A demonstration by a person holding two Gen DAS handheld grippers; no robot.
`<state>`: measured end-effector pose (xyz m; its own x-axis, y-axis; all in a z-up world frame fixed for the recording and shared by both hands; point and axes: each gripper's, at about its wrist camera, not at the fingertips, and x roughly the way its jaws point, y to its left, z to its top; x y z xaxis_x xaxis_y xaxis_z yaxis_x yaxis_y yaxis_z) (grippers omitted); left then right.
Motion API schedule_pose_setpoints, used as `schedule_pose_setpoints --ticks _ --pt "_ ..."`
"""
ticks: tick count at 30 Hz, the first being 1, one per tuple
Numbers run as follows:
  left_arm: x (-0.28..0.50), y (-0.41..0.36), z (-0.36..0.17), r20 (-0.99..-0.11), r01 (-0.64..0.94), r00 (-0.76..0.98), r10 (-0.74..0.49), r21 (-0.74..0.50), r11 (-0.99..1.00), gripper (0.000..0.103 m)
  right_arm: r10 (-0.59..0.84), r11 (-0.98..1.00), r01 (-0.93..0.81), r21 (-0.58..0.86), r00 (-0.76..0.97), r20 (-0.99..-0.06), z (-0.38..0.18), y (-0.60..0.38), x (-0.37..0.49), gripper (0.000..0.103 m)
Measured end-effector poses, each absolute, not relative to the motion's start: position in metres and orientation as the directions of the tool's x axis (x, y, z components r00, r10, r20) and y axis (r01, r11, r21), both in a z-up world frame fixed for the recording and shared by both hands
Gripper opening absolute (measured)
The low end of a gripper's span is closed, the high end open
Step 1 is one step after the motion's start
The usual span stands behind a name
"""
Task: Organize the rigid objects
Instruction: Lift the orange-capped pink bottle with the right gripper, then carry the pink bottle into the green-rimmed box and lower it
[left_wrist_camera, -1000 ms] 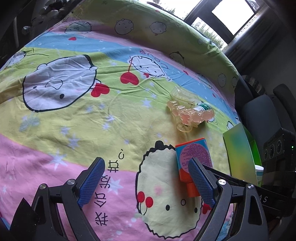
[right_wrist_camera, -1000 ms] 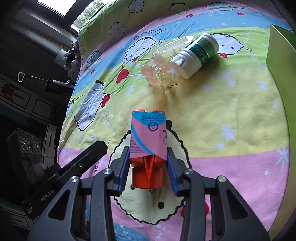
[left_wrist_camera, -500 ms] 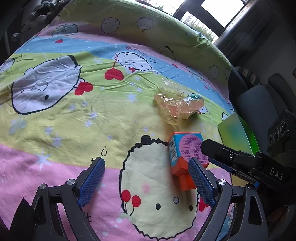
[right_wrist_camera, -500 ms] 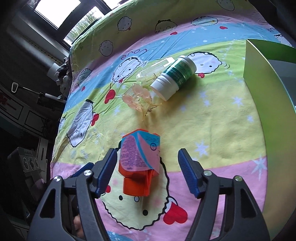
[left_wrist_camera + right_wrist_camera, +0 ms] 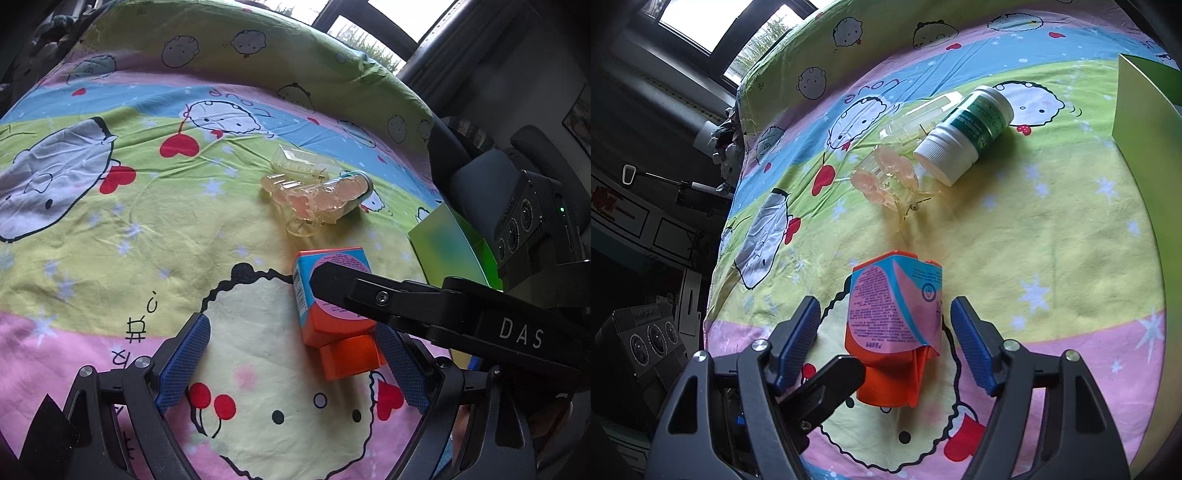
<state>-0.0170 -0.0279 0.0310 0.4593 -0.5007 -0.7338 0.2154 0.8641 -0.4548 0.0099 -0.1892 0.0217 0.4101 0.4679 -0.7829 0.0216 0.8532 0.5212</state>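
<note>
My right claw [image 5: 882, 343] stands apart around the orange and pink carton [image 5: 895, 314], which lies on the cartoon bedsheet [image 5: 1052, 229] between my blue pads [image 5: 971, 345] with a gap on each side, so nothing presses on it. Its jaws have just been opening: a second ago they were clamped on this carton, and now it rests free on the sheet. My left claw [image 5: 295, 362] is spread wide too and holds nothing; it has drifted in from the side, so the carton [image 5: 332, 295] now sits just beside its right pad [image 5: 400, 369], and one black finger of my right claw [image 5: 424, 310] crosses over the carton in that view. Beyond the carton, well apart from it, lie a clear pinkish plastic toy [image 5: 890, 177], a clear plastic tray [image 5: 923, 110] and a white bottle with a green label [image 5: 967, 129] on its side, the three crowded together. A green box [image 5: 1145, 122] stands at the sheet's right edge, near the bottle. To the left of the carton the sheet runs bare and open toward the grey bear print [image 5: 55, 184]; past the far edge are a window [image 5: 701, 22] and dark furniture.
</note>
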Motion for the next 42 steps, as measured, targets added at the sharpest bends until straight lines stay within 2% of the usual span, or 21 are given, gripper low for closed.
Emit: schedule_pose_setpoints --ticks 8,11,13,14,15,16,17,22,31,42 --pt "-0.015 -0.036 0.026 -0.720 0.238 0.429 -0.545 -0.492 0.837 0.083 0.472 0.849 0.033 0.528 0.404 -0.784 0.017 -0.190 0.013 0.073" --pt "-0.014 -0.042 0.025 -0.710 0.257 0.413 -0.571 -0.510 0.821 0.074 0.473 0.849 0.030 0.527 0.401 -0.784 0.017 -0.189 0.013 0.074" --pt "-0.014 -0.046 0.023 -0.701 0.280 0.398 -0.591 -0.521 0.806 0.063 0.468 0.854 0.025 0.520 0.401 -0.787 0.016 -0.188 0.013 0.074" --pt "-0.015 -0.048 0.022 -0.698 0.288 0.389 -0.601 -0.528 0.799 0.061 0.465 0.857 0.018 0.515 0.402 -0.788 0.016 -0.187 0.013 0.071" --pt "-0.015 -0.049 0.022 -0.689 0.298 0.381 -0.617 -0.540 0.787 0.053 0.460 0.861 0.015 0.508 0.403 -0.791 0.015 -0.186 0.013 0.069" --pt "-0.015 -0.050 0.021 -0.688 0.300 0.381 -0.618 -0.540 0.787 0.053 0.457 0.863 0.017 0.505 0.401 -0.794 0.015 -0.186 0.013 0.060" --pt "-0.016 -0.051 0.022 -0.692 0.303 0.386 -0.611 -0.530 0.792 0.052 0.451 0.865 0.024 0.501 0.400 -0.798 0.014 -0.187 0.013 0.056" --pt "-0.019 -0.054 0.035 -0.696 0.327 0.399 -0.597 -0.500 0.802 0.052 0.467 0.855 0.007 0.518 0.424 -0.776 0.023 -0.189 0.009 0.056" --pt "-0.033 -0.075 0.091 -0.641 0.438 0.477 -0.602 -0.420 0.795 0.052 0.464 0.846 -0.048 0.531 0.559 -0.687 0.079 -0.212 -0.013 0.056" --pt "-0.042 -0.157 0.129 -0.593 0.612 0.419 -0.688 -0.375 0.696 0.052 0.346 0.842 0.059 0.536 0.703 -0.621 0.120 -0.292 -0.051 0.056"
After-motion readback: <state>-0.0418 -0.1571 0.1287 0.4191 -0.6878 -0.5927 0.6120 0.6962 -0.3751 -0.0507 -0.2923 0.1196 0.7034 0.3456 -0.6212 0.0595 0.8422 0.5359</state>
